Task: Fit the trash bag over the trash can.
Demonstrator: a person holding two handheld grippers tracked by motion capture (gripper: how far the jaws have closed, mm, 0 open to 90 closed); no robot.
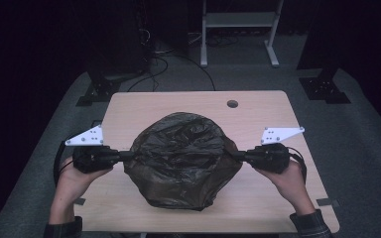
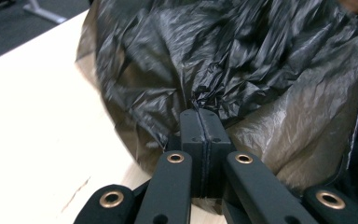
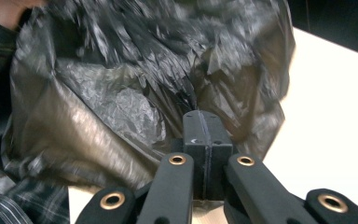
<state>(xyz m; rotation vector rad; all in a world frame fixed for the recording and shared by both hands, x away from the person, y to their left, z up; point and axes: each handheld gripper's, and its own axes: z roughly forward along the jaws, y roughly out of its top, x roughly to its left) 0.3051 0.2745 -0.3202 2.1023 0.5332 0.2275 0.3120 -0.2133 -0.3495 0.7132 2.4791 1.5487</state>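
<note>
On a pale wooden table (image 1: pixel 129 106) with rounded corners and a small round hole (image 1: pixel 232 104) near its far edge, a crumpled black plastic bag (image 1: pixel 183 158) sits at the middle, puffed up and stretched between two grippers. The table stands on grey carpet (image 1: pixel 362 148) in a dark room; beyond it are the white legs of a frame (image 1: pixel 238 29), black stand feet (image 1: pixel 96 91) at either far corner, and loose cables (image 1: pixel 154 64) on the floor. From above, the left gripper (image 1: pixel 129 155) meets the bag's left edge and the right gripper (image 1: pixel 235 155) its right edge, each held in a hand, with plaid cuffs (image 1: pixel 310 223) at the bottom. The left gripper view adds what the overhead picture cannot resolve: its jaws are pressed together on a pinched fold of the bag (image 2: pixel 223 70), the film bunching into fine creases just above the pads, and thinner brownish, see-through plastic low on the right. The right gripper view, somewhat blurred, shows the same for its own jaws, closed tight on the bag (image 3: pixel 121 93), with a plaid sleeve (image 3: pixel 23 200) at lower left and bare tabletop (image 3: pixel 335 116) to the right. No brand, label or writing can be read on anything.
</note>
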